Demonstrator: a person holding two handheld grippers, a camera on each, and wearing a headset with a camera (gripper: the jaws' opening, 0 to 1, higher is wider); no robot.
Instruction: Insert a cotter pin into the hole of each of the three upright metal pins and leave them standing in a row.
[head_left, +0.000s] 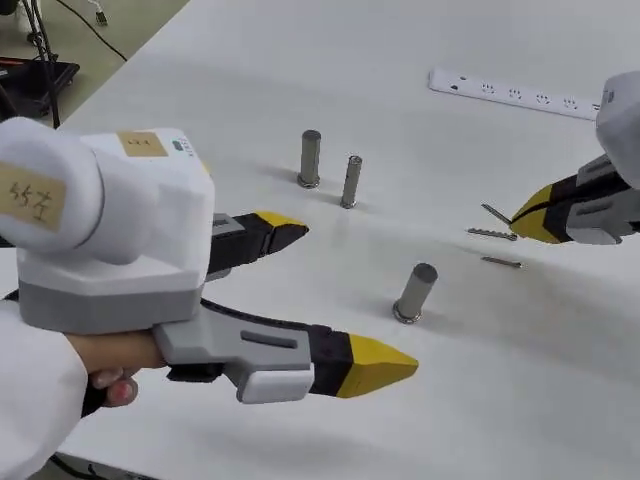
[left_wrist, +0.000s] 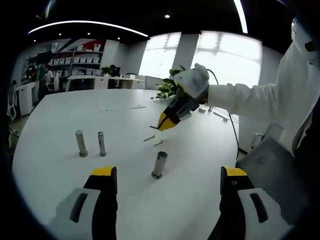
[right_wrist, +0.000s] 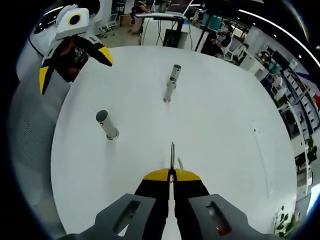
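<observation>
Three upright metal pins stand on the white table: two close together at the back (head_left: 310, 158) (head_left: 351, 181) and one nearer (head_left: 415, 292). My right gripper (head_left: 522, 222) is shut on a thin cotter pin (head_left: 495, 212), which sticks out past its yellow tips (right_wrist: 172, 155). It hovers right of the near metal pin (right_wrist: 107, 125). Two more cotter pins (head_left: 492, 234) (head_left: 500, 262) lie flat on the table under it. My left gripper (head_left: 345, 300) is open and holds nothing, with the near metal pin (left_wrist: 159, 165) ahead between its jaws.
A white power strip (head_left: 515, 95) lies at the far right of the table. The floor and a stand base (head_left: 40, 75) show past the table's left edge. Shelves, desks and a potted plant (left_wrist: 167, 87) are in the room behind.
</observation>
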